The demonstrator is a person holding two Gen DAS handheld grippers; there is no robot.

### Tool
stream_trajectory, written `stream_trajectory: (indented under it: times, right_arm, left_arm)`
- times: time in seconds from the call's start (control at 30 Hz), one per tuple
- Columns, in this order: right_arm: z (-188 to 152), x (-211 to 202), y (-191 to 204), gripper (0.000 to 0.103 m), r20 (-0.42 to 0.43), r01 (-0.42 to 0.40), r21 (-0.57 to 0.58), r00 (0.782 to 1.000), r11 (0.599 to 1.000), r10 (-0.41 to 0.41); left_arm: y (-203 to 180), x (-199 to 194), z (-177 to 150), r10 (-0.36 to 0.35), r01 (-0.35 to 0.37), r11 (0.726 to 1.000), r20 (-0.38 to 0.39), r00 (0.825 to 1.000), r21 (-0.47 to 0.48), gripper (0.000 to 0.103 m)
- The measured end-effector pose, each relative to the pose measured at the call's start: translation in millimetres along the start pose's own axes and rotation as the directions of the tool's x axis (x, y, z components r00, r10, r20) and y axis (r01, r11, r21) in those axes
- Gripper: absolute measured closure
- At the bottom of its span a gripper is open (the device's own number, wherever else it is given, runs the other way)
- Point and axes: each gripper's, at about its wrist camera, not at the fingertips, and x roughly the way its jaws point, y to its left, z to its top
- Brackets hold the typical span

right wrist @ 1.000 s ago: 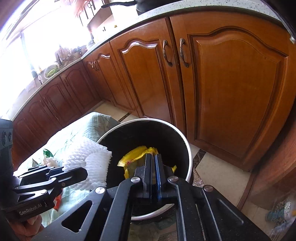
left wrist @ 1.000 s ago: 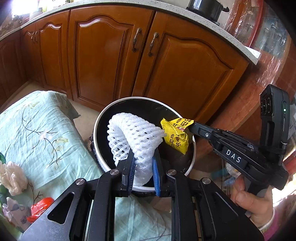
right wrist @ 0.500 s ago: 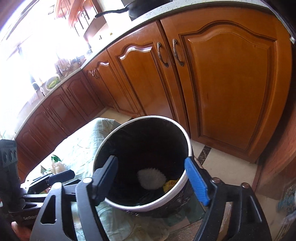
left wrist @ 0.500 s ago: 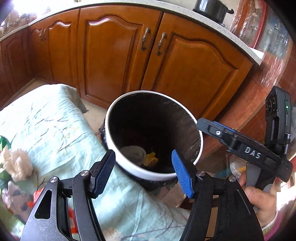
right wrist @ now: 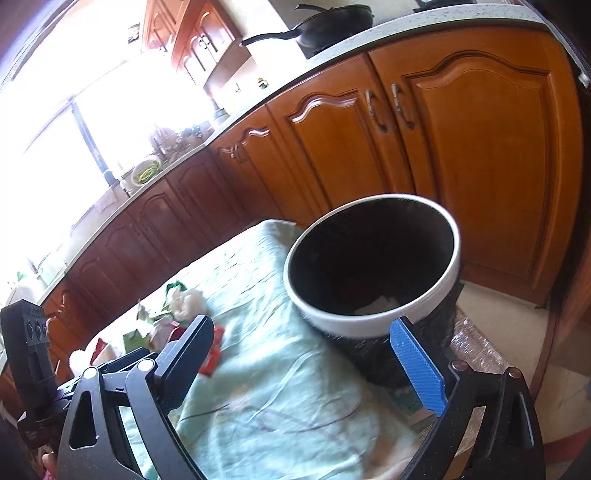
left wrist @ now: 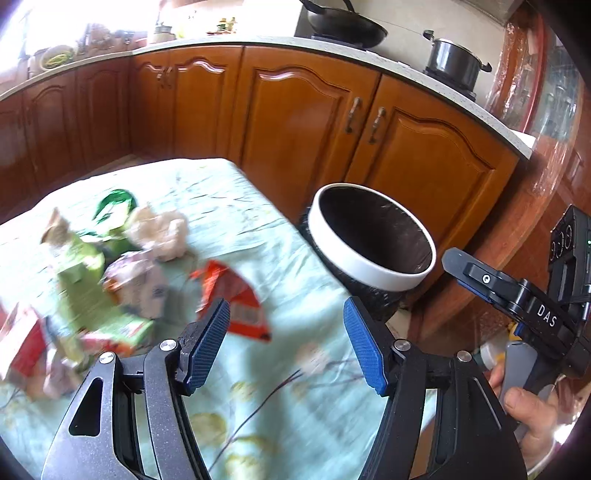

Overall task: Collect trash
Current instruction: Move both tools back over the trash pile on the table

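The trash bin, with a white rim and a black liner, stands just off the table's right edge. Something pale lies at its bottom. My left gripper is open and empty over the tablecloth, with a red wrapper just beyond its left finger. Blurred trash lies further left: crumpled tissue, a green wrapper and a green carton. My right gripper hangs near the bin, its jaws opening wide with nothing between them.
A pale green flowered cloth covers the table. Wooden cabinet doors run behind the table, with a wok and a pot on the counter. A hand holds the right gripper's handle at the right edge.
Both grippers opened: the white foam net and the yellow packet dropped into the bin. Both have since drawn back and swung left, bringing the table's trash into view.
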Motion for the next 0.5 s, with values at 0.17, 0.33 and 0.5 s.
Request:
stream_trajectory:
  times: [0.17, 0.33, 0.5]
  right_arm:
    - [-13, -4, 21, 0.006, -0.018, -0.036, -0.017, 0.999, 0.999, 0.036]
    - [-27, 0, 42, 0.006, -0.048, -0.076, -0.047, 0.996, 0.996, 0.074]
    - [-37, 8, 64, 0.005, -0.079, -0.115, -0.095, 0.991, 0.989, 0.108]
  left_arm:
    - [34, -25, -17, 0.044, -0.043, 0.997, 0.013, 0.999, -0.060, 0.038]
    - [62, -43, -31, 0.092, -0.089, 0.990, 0.028, 0.995, -0.112, 0.038]
    - [83, -57, -42, 0.126, -0.120, 0.982, 0.038, 0.991, -0.146, 0.038]
